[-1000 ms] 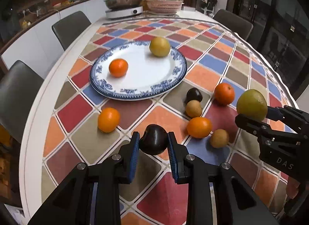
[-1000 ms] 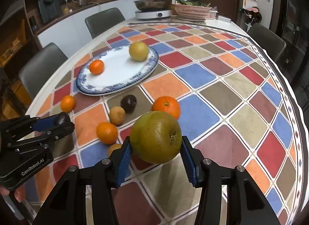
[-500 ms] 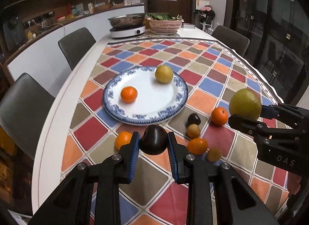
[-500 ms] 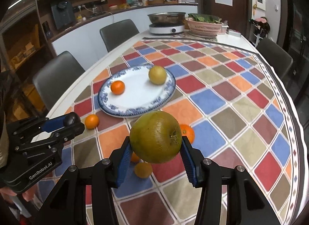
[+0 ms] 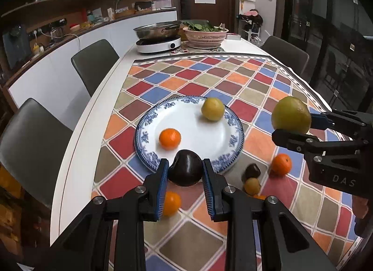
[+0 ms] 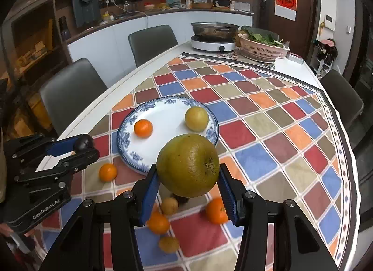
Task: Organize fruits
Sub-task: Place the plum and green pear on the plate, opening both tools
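Fruit hangs over the near rim of the plate (image 5: 235, 141): the left gripper (image 5: 185, 172) is clamped on a dark plum (image 5: 185, 168), the right gripper (image 6: 187, 182) on a large green pear (image 6: 187, 168). An orange (image 5: 170, 139) and a yellow-green fruit (image 5: 212, 109) lie on the plate.

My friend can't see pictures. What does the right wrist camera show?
The right hand-held gripper holds a big green-brown fruit above a checkered tablecloth. Behind it, a blue-rimmed plate holds an orange and a yellow fruit. The left hand-held gripper grips a dark fruit.
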Demonstrator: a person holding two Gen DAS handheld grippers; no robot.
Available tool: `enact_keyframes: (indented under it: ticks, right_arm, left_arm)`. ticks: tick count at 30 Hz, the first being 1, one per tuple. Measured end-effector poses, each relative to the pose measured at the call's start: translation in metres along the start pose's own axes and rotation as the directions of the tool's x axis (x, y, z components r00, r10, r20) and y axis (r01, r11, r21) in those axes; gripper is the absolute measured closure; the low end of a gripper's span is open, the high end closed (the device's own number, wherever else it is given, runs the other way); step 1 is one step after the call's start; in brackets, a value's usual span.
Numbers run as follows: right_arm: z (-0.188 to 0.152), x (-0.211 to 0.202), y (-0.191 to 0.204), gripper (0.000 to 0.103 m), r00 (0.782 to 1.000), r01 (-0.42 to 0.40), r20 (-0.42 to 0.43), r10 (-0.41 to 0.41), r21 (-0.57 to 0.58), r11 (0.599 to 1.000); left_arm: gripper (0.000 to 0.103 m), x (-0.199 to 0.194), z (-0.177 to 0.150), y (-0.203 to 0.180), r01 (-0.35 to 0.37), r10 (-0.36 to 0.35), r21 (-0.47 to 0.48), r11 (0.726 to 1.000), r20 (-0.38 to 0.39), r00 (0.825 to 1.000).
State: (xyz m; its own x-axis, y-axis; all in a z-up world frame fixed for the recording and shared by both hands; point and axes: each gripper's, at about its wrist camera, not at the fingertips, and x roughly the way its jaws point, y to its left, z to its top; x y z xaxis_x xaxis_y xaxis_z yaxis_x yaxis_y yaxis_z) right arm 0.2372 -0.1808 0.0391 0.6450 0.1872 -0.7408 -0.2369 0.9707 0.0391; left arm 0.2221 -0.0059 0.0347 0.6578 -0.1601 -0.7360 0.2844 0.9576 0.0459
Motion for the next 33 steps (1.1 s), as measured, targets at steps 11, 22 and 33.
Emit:
enact_keyframes:
  ticks: [11, 22, 33]
  right_arm:
    - [0.022, 0.063, 0.003, 0.053, 0.996, -0.023, -0.090, 0.021, -0.026, 0.999]
    - [0.029, 0.107, 0.004, 0.053, 0.986, -0.034, -0.163, 0.030, -0.022, 0.999]
    - [0.031, 0.105, 0.001, 0.051, 0.989, -0.015, -0.145, 0.012, -0.018, 1.000]
  left_arm:
    - [0.074, 0.061, 0.010, 0.025, 0.018, -0.019, -0.005, 1.000, -0.072, 0.997]
    - [0.074, 0.101, 0.012, 0.034, 0.034, -0.039, -0.033, 0.999, -0.137, 0.990]
    - [0.058, 0.092, 0.016, 0.032, 0.040, -0.043, -0.031, 0.999, -0.122, 0.992]
